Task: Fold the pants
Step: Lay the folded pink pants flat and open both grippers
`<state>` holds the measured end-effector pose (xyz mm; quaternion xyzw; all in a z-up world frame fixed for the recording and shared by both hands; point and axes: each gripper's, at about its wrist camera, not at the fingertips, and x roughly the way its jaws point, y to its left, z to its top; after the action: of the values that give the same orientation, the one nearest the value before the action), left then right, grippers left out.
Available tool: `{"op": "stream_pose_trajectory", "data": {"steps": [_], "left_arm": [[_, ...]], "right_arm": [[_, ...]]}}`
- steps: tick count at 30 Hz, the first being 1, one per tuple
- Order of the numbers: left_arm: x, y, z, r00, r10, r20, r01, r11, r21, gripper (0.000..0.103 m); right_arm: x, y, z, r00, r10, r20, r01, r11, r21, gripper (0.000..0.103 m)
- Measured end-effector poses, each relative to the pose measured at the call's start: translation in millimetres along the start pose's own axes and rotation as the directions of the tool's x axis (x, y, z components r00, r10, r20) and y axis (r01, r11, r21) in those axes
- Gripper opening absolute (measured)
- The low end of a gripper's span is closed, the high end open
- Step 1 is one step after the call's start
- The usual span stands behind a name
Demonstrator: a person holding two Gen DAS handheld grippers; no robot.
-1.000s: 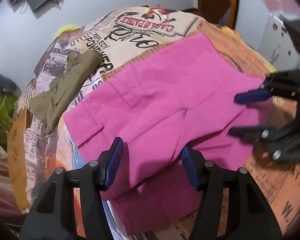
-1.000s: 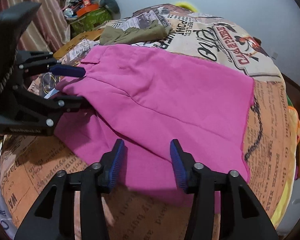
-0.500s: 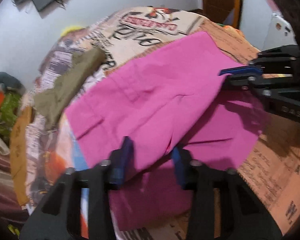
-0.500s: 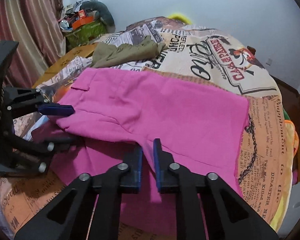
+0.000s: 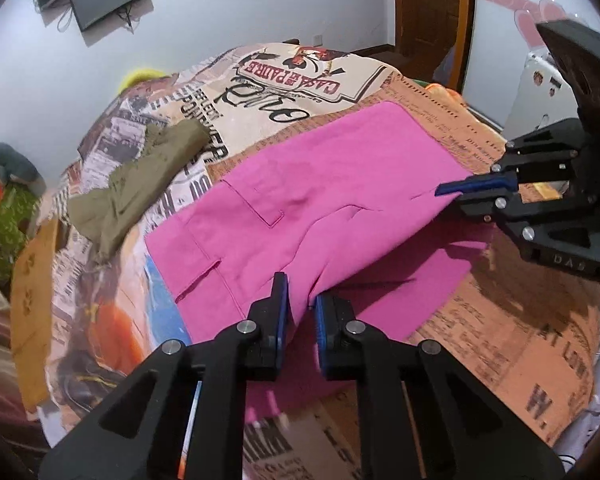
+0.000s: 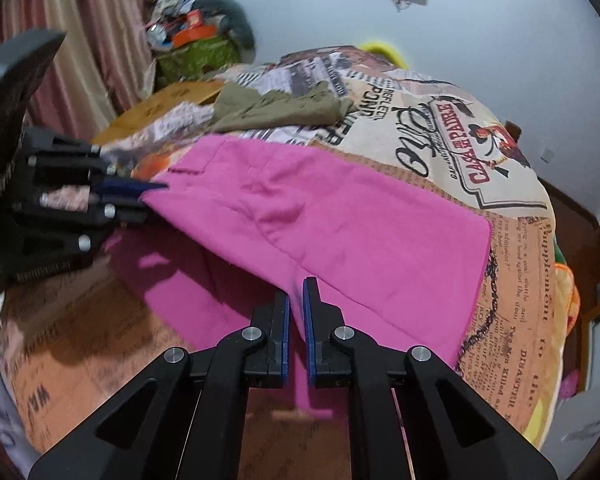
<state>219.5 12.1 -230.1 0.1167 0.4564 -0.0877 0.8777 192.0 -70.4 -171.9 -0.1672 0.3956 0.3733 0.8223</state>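
Garment: the bright pink cotton pants [image 5: 320, 200] are spread on the bed with the newspaper-print cover [image 5: 284, 92]; the near layer is raised off the lower layer, which lies flat beneath it.
Left tongs: the left black two-finger gripper with blue pads [image 5: 301, 312] is closed to a narrow slit on the near edge of the pink cloth at the waist end, the fabric being pinched between the pads.
Right tongs: the right black two-finger gripper with blue pads [image 6: 296, 312] is likewise nearly closed, with a fold of pink edge caught between the pads toward the leg end.
Step in hand: a lengthwise fold is judged to be under way, one half being carried over the other.
Advice: both grips should be kept level and moved together, so that the lifted edge stays taut and straight; the edge should be laid along the far edge, with waistband matched to waistband and hem to hem, before release.
Risk: slack between the grips could leave a crease in the middle.
Nearby: a crumpled olive-green garment [image 5: 136, 184] lies well apart, toward the head of the bed.
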Motion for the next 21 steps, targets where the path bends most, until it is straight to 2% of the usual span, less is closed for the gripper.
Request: {"op": "stream_pose_trajectory", "data": {"steps": [4,8,15,21], "left_arm": [[-1,-5,-10,1.000,-0.019,-0.023,0.019,1.000,-0.004,0.012],[-1,-13,-18,0.999,-0.027,-0.040,0.027,1.000,0.011,0.012],[5,-14,-29,0.996,-0.035,-0.081,0.034,0.999,-0.016,0.016],[0,-13,-38,0.995,-0.060,-0.079,0.057,0.998,-0.039,0.021]], "right_arm": [[-7,9,-9,1.000,-0.004,-0.015,0.003,0.999,-0.044,0.005],[-9,10,-16,1.000,0.001,-0.016,-0.002,0.999,-0.042,0.005],[0,1,-27,0.998,0.006,-0.067,-0.004,1.000,0.023,0.006],[-6,-15,-43,0.996,-0.037,-0.078,0.043,0.997,0.068,0.006]]}}
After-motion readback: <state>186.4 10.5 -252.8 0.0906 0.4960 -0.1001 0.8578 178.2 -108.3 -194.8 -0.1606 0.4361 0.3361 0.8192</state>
